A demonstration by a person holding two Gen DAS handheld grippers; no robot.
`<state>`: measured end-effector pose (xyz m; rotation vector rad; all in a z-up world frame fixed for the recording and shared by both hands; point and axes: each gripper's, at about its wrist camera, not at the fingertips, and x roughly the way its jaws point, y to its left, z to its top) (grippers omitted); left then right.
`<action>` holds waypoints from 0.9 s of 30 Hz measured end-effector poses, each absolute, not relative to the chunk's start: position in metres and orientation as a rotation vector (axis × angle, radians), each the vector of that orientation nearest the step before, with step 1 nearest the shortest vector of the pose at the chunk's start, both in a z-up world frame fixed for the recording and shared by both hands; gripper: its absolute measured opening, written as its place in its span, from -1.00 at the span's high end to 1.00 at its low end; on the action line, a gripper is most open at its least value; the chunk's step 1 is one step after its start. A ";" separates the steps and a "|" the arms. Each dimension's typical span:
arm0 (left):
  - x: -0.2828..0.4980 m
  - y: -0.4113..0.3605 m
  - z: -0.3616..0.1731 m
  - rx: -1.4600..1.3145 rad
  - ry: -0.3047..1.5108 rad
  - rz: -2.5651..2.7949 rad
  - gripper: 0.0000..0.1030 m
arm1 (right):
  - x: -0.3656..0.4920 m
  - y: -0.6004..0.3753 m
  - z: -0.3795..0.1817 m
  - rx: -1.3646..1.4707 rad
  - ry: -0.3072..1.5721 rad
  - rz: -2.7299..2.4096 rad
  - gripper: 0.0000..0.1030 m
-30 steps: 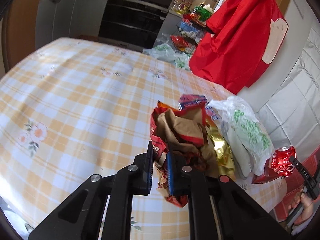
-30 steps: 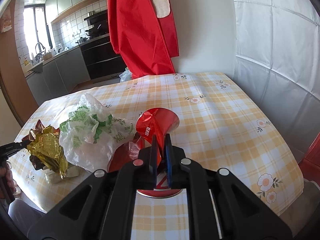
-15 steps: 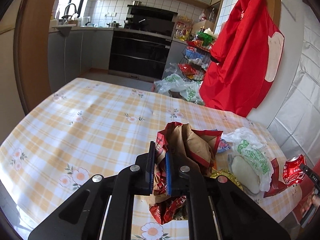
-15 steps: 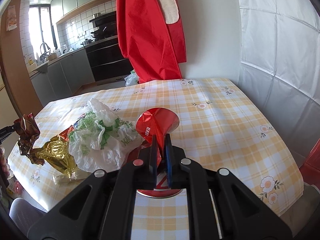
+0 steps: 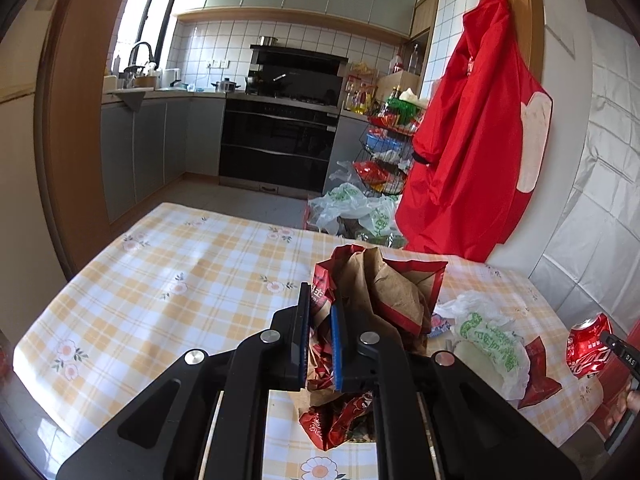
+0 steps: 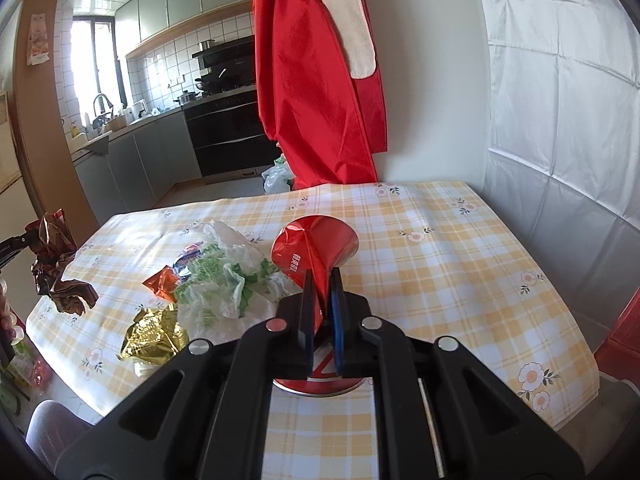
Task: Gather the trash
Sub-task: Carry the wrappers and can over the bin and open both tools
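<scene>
Lifted clear of the checked yellow-and-white tablecloth [image 5: 168,280], the crumpled red and brown paper snack wrapper [image 5: 380,296] now hangs in the air from the left gripper [image 5: 320,344], whereas a second earlier it lay in the litter pile on the table. The tongs of that gripper are pressed together on a fold of the wrapper; in the right wrist view the same wrapper [image 6: 56,264] dangles at the far left, off the table edge and well apart from the rest. With it gone, the crumpled gold foil wrapper [image 6: 154,336] is left lying by itself near the table edge, touching the white plastic bag with green print [image 6: 224,280], and a small orange-red foil packet [image 6: 162,282] shows just beside the bag. The right gripper [image 6: 320,312] has not shifted: its tongs stay pinched on the crushed red drink can [image 6: 314,252], held up over the cloth beside the bag. So both grippers appear loaded, one piece each, and the likely next step is carrying these to a bin, which is not in view. At least three pieces remain on the table, so the collecting seems less than half done. Loose flaps of the wrapper could slip or shed scraps on the way.
</scene>
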<state>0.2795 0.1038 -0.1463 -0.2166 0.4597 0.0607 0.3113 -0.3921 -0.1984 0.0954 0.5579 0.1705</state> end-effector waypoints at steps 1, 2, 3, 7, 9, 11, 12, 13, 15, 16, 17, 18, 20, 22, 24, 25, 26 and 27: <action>0.276 0.104 -0.142 -0.217 0.452 0.060 0.83 | 0.308 -0.391 -0.195 0.097 0.552 0.173 0.80; 0.273 0.104 -0.138 -0.216 0.445 0.057 0.83 | 0.305 -0.391 -0.192 0.099 0.548 0.175 0.80; 0.270 0.104 -0.134 -0.215 0.440 0.052 0.83 | 0.303 -0.390 -0.190 0.101 0.544 0.175 0.80; 0.251 0.097 -0.119 -0.197 0.420 0.019 0.83 | 0.284 -0.395 -0.177 0.144 0.509 0.172 0.80; 0.241 0.091 -0.113 -0.192 0.418 -0.009 0.83 | 0.275 -0.395 -0.171 0.159 0.500 0.175 0.80; 0.230 0.085 -0.109 -0.188 0.421 -0.040 0.83 | 0.263 -0.393 -0.166 0.166 0.489 0.182 0.80; 0.223 0.080 -0.108 -0.181 0.423 -0.059 0.83 | 0.258 -0.391 -0.164 0.167 0.484 0.185 0.80; 0.216 0.076 -0.107 -0.176 0.425 -0.076 0.83 | 0.250 -0.389 -0.161 0.168 0.477 0.189 0.80; 0.200 0.067 -0.107 -0.171 0.434 -0.114 0.83 | 0.238 -0.385 -0.157 0.171 0.466 0.195 0.80; 0.193 0.064 -0.107 -0.171 0.438 -0.130 0.83 | 0.230 -0.383 -0.155 0.174 0.462 0.201 0.80; 0.185 0.059 -0.108 -0.172 0.445 -0.147 0.83 | 0.225 -0.382 -0.154 0.177 0.459 0.204 0.80; 0.178 0.057 -0.109 -0.174 0.449 -0.159 0.83 | 0.220 -0.381 -0.153 0.181 0.457 0.208 0.80; 0.163 0.049 -0.111 -0.176 0.458 -0.184 0.83 | 0.207 -0.377 -0.150 0.188 0.449 0.217 0.80; 0.149 0.042 -0.115 -0.170 0.464 -0.200 0.83 | 0.196 -0.374 -0.147 0.192 0.442 0.223 0.80; 0.136 0.036 -0.120 -0.172 0.475 -0.221 0.83 | 0.186 -0.370 -0.145 0.199 0.435 0.230 0.80; 0.129 0.034 -0.122 -0.172 0.480 -0.229 0.83 | 0.180 -0.368 -0.143 0.201 0.431 0.234 0.80; 0.122 0.031 -0.125 -0.168 0.485 -0.238 0.83 | 0.174 -0.366 -0.141 0.203 0.426 0.238 0.80; 0.116 0.028 -0.126 -0.164 0.488 -0.244 0.83 | 0.169 -0.364 -0.141 0.205 0.423 0.242 0.80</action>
